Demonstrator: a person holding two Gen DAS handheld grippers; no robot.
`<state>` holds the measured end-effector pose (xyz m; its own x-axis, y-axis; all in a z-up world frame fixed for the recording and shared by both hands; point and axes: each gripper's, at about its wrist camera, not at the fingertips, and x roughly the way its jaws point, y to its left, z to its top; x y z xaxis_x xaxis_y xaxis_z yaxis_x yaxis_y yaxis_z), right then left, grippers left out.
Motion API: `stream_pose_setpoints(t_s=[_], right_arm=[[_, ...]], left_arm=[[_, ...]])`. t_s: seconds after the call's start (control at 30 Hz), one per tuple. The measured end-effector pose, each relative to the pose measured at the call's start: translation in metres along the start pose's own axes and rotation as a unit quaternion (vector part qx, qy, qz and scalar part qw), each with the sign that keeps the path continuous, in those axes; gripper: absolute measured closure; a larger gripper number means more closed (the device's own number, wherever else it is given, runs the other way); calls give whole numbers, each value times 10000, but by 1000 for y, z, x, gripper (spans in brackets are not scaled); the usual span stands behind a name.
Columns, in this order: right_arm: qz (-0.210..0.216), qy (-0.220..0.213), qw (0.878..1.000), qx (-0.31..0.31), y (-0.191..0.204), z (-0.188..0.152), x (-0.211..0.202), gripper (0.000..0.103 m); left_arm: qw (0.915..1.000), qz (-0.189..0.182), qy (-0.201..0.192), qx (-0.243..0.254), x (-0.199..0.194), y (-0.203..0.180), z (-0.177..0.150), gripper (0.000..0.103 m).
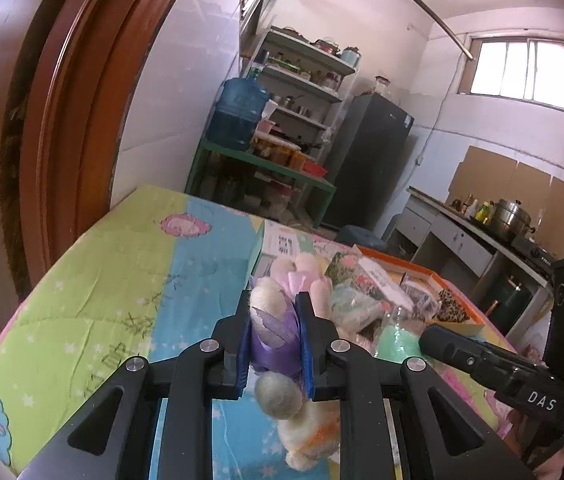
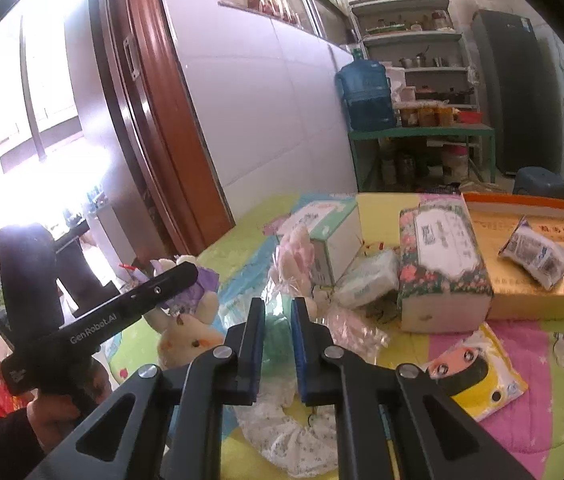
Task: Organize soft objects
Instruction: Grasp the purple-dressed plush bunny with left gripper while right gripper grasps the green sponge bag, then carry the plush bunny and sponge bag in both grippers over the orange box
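My left gripper [image 1: 274,304] is shut on a plush toy in a purple dress [image 1: 272,340]. The toy's cream and orange head [image 1: 309,432] dangles below the jaws, above the bedspread. From the right wrist view the same toy [image 2: 196,286] hangs beside the left gripper [image 2: 180,280]. My right gripper [image 2: 278,310] is shut on a mint-green soft item in clear plastic wrap [image 2: 278,344]; white lacy fabric [image 2: 282,432] trails beneath it. In the left wrist view the right gripper [image 1: 431,338] reaches in from the right, next to that green item [image 1: 395,340].
On the colourful bedspread [image 1: 122,264] lie a pink plush in plastic [image 2: 297,252], a white box [image 2: 333,232], a wipes pack [image 2: 369,280], a floral tissue box [image 2: 441,264], a yellow cartoon packet [image 2: 477,376] and an orange tray [image 2: 541,304] holding packets. A wooden door frame [image 1: 66,120] stands left.
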<state>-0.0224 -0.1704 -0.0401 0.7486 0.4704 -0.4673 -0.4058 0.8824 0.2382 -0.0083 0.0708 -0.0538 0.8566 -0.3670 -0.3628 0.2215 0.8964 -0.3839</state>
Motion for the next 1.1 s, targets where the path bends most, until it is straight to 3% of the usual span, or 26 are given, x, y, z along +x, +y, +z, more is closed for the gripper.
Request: stream_pose_setpoints(t_s=[0.4, 0.83, 1.1], right_arm=[[-9, -493, 9987, -116, -9, 43, -6, 89], [-204, -793, 9966, 30, -44, 69, -14, 89], [-337, -959, 9947, 174, -75, 78, -27, 89]], left_arm=[[9994, 75, -327, 126, 11, -16, 48, 83], [9980, 245, -175, 560, 44, -68, 86, 83], [9967, 105, -97, 803, 68, -106, 100, 83]])
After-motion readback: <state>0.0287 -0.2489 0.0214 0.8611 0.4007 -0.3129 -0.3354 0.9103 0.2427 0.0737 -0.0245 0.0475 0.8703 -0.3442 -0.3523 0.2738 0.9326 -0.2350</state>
